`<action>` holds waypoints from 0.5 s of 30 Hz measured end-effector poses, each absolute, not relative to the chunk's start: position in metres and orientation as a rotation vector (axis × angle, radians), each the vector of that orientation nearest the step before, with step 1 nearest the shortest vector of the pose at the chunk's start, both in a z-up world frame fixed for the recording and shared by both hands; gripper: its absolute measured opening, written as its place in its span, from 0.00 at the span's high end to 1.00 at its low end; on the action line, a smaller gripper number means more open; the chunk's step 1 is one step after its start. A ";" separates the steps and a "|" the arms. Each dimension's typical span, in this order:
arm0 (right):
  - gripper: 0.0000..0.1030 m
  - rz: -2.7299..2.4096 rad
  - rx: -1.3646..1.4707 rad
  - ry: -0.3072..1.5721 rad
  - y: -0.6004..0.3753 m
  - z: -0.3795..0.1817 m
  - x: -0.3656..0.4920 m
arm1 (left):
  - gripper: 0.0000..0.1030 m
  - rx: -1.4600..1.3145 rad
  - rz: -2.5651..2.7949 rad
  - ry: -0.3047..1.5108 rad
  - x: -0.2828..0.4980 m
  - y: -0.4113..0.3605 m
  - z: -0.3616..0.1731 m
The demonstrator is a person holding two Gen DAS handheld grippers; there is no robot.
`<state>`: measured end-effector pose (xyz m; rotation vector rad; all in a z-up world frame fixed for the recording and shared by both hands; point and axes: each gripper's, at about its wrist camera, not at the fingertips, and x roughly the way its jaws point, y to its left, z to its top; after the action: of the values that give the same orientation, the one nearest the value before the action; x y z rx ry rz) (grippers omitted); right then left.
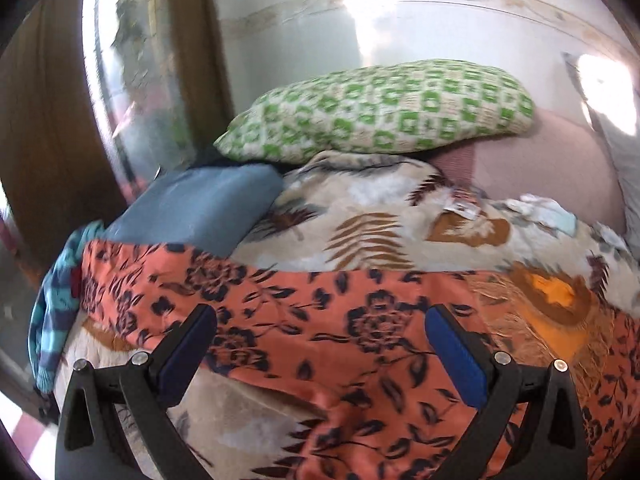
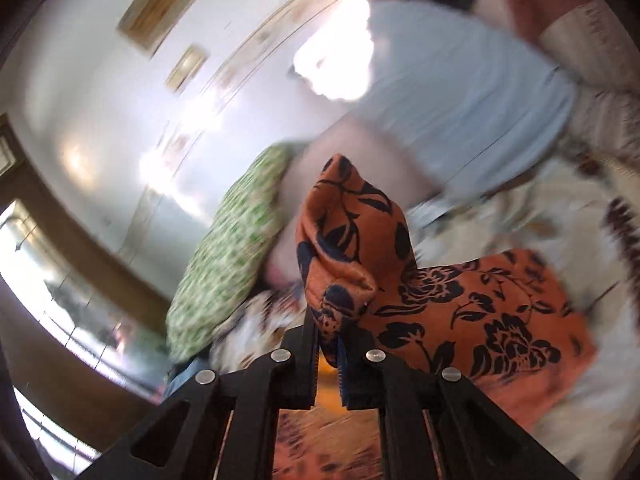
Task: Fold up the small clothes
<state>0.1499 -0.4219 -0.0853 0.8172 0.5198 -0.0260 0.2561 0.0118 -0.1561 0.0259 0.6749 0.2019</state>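
An orange garment with dark flower print [image 1: 340, 320] lies spread across the bed's leaf-patterned blanket [image 1: 360, 224]. My left gripper [image 1: 320, 320] is open above it, blue pads wide apart, holding nothing. In the right wrist view my right gripper [image 2: 328, 340] is shut on a bunched corner of the same orange garment [image 2: 352, 248], lifted up off the bed; the rest of the cloth [image 2: 480, 320] trails down to the right. This view is motion-blurred.
A green-and-white pillow [image 1: 380, 112] lies at the bed's far end, a blue folded cushion [image 1: 200, 208] at left, a teal striped cloth [image 1: 52, 320] hangs off the left edge. Small pale clothes [image 1: 548, 212] lie far right. A window and wall stand behind.
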 end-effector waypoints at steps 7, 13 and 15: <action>0.92 0.188 0.859 0.696 -0.250 -0.145 0.223 | 0.00 -0.065 0.376 0.692 0.270 0.088 -0.160; 0.62 0.271 0.963 0.935 -0.176 -0.228 0.267 | 0.00 -0.130 0.412 0.727 0.277 0.115 -0.162; 0.26 0.300 0.988 0.966 -0.175 -0.240 0.266 | 0.00 -0.137 0.404 0.732 0.278 0.114 -0.162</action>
<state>0.2658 -0.1747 -0.2404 0.9876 0.9655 0.2996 0.2779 0.1141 -0.1622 -0.1366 0.7323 0.4040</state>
